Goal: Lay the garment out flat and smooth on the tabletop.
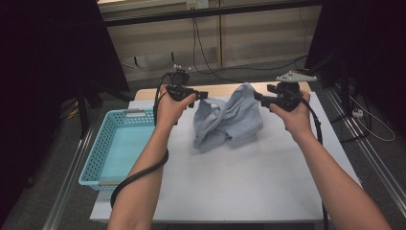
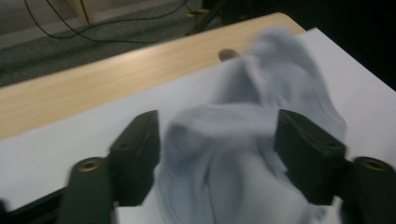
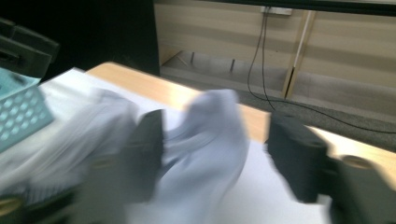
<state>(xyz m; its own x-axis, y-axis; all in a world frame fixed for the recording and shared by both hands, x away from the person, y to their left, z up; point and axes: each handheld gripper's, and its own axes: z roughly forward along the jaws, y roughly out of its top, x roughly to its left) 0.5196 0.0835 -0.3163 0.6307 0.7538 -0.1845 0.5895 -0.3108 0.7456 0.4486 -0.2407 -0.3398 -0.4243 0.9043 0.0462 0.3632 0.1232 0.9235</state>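
Observation:
A light blue-grey garment (image 1: 230, 120) lies crumpled at the far middle of the white-covered table (image 1: 239, 187). My left gripper (image 1: 203, 94) is at its left edge and my right gripper (image 1: 261, 98) at its right edge, both held a little above the table and pointing toward each other. In the left gripper view the jaws stand wide apart (image 2: 217, 154), with blurred cloth (image 2: 261, 93) loose between them. In the right gripper view the jaws are also spread (image 3: 217, 154). A fold of the garment (image 3: 210, 126) hangs between them, nearer the left jaw and clear of the right one.
A turquoise plastic basket (image 1: 95, 148) stands at the table's left edge and also shows at the left of the right gripper view (image 3: 18, 116). A strip of bare wood (image 1: 220, 87) runs along the far edge. Cables lie on the floor beyond.

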